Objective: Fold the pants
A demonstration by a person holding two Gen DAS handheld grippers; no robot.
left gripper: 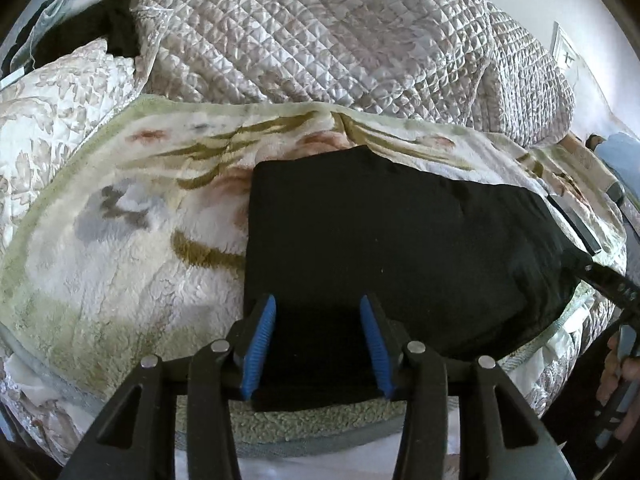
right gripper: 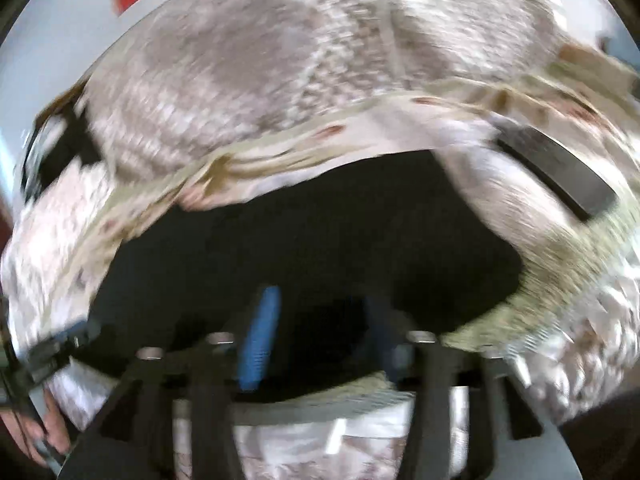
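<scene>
The black pants (left gripper: 400, 240) lie folded into a flat dark block on a fluffy floral blanket (left gripper: 120, 240). My left gripper (left gripper: 318, 300) stands over their near left edge, its blue pads (left gripper: 262, 340) apart, with flat fabric lying between them and nothing pinched. At the pants' right end, part of the right gripper (left gripper: 608, 280) shows with a hand below it. The right wrist view is motion-blurred: the pants (right gripper: 300, 248) fill its middle. My right gripper (right gripper: 320, 300) hovers over their near edge with its jaws apart and nothing held.
A quilted bedspread (left gripper: 320, 32) is heaped behind the blanket. A dark grey flat bar (left gripper: 576, 228) lies on the blanket just past the pants' right end, and it shows as the grey bar (right gripper: 560, 172) at the upper right. Dark clothes (left gripper: 80, 40) sit far left.
</scene>
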